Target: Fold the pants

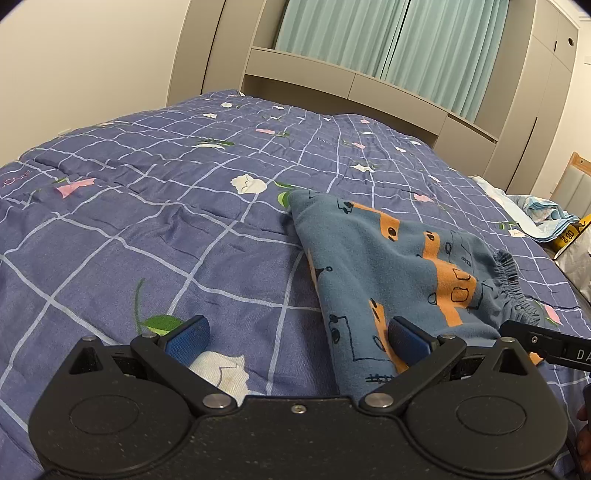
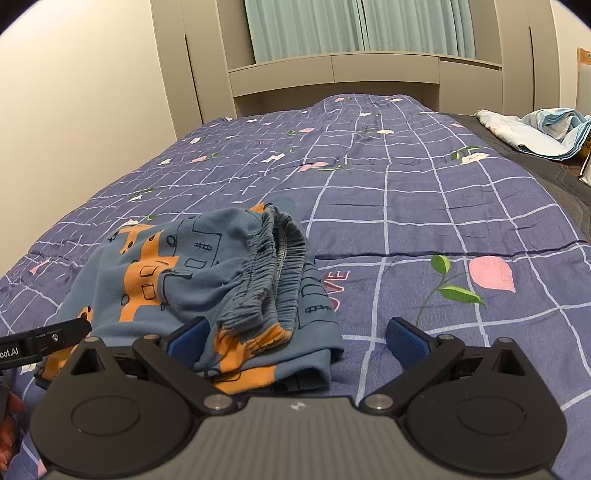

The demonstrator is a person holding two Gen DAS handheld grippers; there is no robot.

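Pants (image 2: 207, 280): one pair, blue-grey with orange blocks and black line drawings, lying in a folded heap on the bed's quilt (image 2: 424, 206). One elastic waistband (image 2: 273, 269), gathered, bunched on top of the heap in the right wrist view; in the left wrist view the same waistband (image 1: 511, 280) sits at the heap's right edge. Long axis hard to fix because the cloth is doubled over; in the left wrist view the pants (image 1: 373, 266) run from a far pointed corner near the white flower print toward the camera, slightly rightward. Which end holds the leg hems, cannot tell.

Claws: two. Left claw (image 1: 297, 338) wide open, blue pads well apart, holding nothing; its right pad (image 1: 408, 339) lies over the near part of the pants, left pad over bare quilt. Right claw (image 2: 295, 341) also wide open, holding nothing; its left pad (image 2: 188, 338) sits at the near edge of the heap, right pad over quilt beside the printed leaf stem.

Each view shows part of the other claw at the frame edge.

Quilt: one, purple-blue, white grid lines, pink and white flower prints. One crumpled light-blue cloth (image 2: 550, 127) at the far right of the bed, well apart from the pants. Teal curtains (image 2: 354, 26) behind the headboard unit.
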